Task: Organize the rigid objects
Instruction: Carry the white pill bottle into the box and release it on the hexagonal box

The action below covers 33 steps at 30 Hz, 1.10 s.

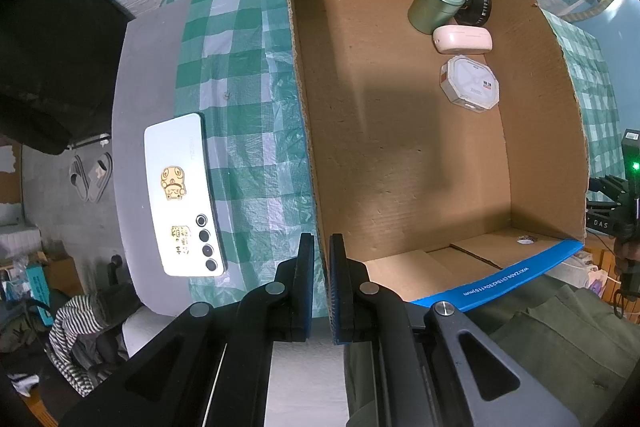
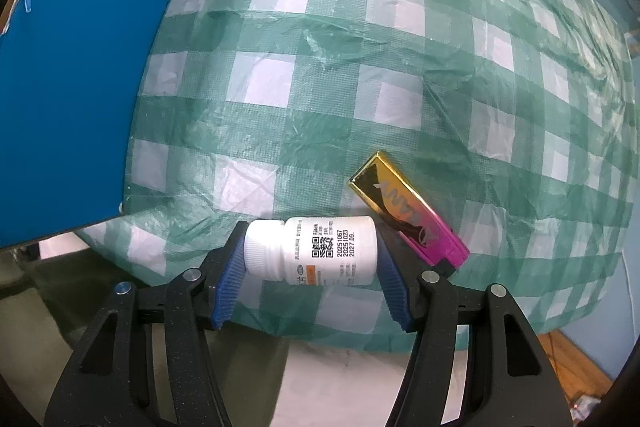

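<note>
A white pill bottle [image 2: 312, 251] lies on its side on the checked cloth, cap to the left, beside a gold-and-magenta lighter [image 2: 404, 209]. In the cardboard box [image 1: 400, 155] sit a green tin [image 1: 434, 3], a black cylinder [image 1: 476, 1], a pink case [image 1: 462, 39] and an octagonal white box [image 1: 470, 83]; a white phone [image 1: 182, 195] lies outside.

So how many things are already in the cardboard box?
4, clustered toward one corner of the cardboard box: green tin, black round object behind it, pink case, white octagonal box. Smaller items may be hidden.
</note>
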Each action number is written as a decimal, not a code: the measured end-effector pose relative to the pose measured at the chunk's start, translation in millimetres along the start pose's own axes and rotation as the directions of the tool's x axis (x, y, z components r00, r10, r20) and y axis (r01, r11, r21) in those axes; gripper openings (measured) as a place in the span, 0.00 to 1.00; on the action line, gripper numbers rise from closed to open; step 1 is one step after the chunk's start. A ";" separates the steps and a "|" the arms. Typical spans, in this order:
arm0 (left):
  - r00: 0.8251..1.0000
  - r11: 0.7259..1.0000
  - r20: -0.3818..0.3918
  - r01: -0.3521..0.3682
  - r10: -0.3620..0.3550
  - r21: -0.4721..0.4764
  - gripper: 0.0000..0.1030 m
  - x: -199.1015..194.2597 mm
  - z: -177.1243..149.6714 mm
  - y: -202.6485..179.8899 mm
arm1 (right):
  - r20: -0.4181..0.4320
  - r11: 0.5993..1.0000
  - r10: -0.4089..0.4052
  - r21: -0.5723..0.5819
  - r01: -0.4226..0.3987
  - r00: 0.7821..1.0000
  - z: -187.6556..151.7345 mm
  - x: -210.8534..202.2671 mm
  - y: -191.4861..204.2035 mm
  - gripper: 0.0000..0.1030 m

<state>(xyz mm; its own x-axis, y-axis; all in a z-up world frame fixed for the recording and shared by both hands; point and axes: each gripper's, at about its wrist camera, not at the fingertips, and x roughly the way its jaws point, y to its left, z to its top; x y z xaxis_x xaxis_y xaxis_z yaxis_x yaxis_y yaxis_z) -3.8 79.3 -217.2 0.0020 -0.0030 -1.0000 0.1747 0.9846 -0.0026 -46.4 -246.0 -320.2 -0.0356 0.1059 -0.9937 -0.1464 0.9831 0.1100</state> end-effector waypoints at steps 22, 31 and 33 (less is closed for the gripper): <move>1.000 1.000 -0.001 0.005 -0.005 -0.016 0.07 1.2 -2.3 1.0 | 0.064 0.999 0.019 -0.028 -0.017 0.998 47.2 -64.8 10.4 0.56; 1.000 1.000 -0.002 0.010 -0.010 -0.022 0.07 1.0 -2.2 2.9 | 0.099 0.997 0.038 -0.071 -0.031 0.994 74.4 -95.3 31.1 0.56; 1.000 1.000 -0.002 0.012 -0.012 -0.024 0.07 1.0 -2.2 3.1 | 0.111 0.996 0.041 -0.080 -0.032 0.993 81.3 -103.1 36.8 0.56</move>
<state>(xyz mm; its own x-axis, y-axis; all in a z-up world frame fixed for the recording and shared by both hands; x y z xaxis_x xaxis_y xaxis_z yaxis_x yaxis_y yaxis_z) -5.4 82.8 -218.3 -0.0025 -0.0141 -0.9999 0.1513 0.9884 -0.0143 32.2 -208.6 -215.2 0.0687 0.1620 -0.9844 -0.2240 0.9640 0.1430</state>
